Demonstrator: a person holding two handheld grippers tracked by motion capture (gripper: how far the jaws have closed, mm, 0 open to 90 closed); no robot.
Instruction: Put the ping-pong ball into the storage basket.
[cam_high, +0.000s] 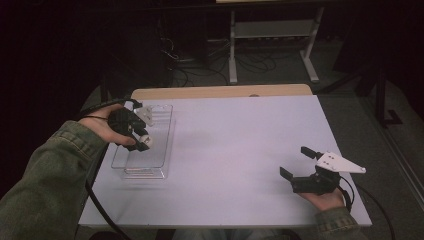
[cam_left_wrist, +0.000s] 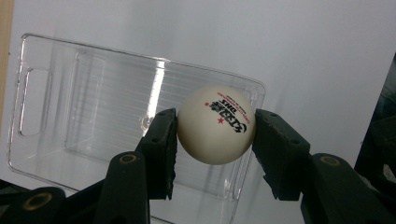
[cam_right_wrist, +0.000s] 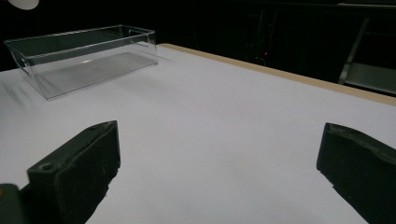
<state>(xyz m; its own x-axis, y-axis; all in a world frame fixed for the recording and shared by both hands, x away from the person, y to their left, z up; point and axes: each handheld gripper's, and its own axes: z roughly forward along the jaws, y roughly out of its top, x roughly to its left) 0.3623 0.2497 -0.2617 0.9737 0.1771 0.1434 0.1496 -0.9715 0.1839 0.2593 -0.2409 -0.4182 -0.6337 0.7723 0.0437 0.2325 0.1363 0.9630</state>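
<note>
Black fingers (cam_left_wrist: 161, 154) of the left gripper (cam_left_wrist: 215, 154) were clamped on a white ping-pong ball (cam_left_wrist: 215, 125), held above the clear plastic bin (cam_left_wrist: 51, 109). White worktop (cam_high: 235, 150) carried that bin at its left side. Right gripper (cam_high: 296, 161) sat well apart from the bin, near the worktop's right front, fingers (cam_right_wrist: 77, 170) wide apart, nothing between them.

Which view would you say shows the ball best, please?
The left gripper view: the ball sits large between the left gripper pads, its print readable, above the bin. The high view shows a small white spot; the right gripper view, a sliver at the top-left edge.
</note>
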